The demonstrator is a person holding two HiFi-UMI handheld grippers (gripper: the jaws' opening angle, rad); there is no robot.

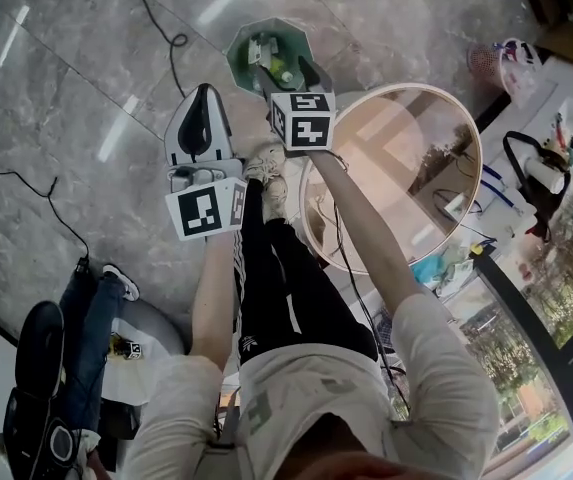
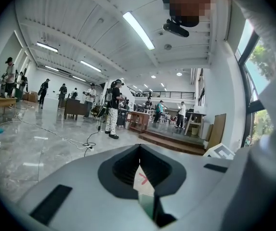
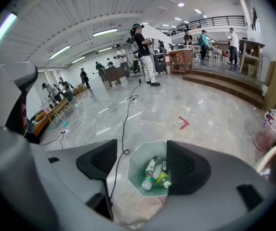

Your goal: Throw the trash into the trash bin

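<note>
Polished grey marble floor (image 1: 66,88) under us. Our right gripper (image 3: 141,163): fingers wide apart, empty, above octagonal green trash bin (image 3: 134,174) holding plastic bottles (image 3: 151,173). Our left gripper (image 2: 138,150): fingers together, nothing between. Round glossy counter (image 1: 406,148) beside bin.

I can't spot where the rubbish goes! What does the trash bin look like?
Find the big round table on the shiny grey floor. Just past its edge, on the floor, stands the trash bin. It is pale green with eight sides and has bottles inside, unlike the pinkish round basket further round the table.
</note>
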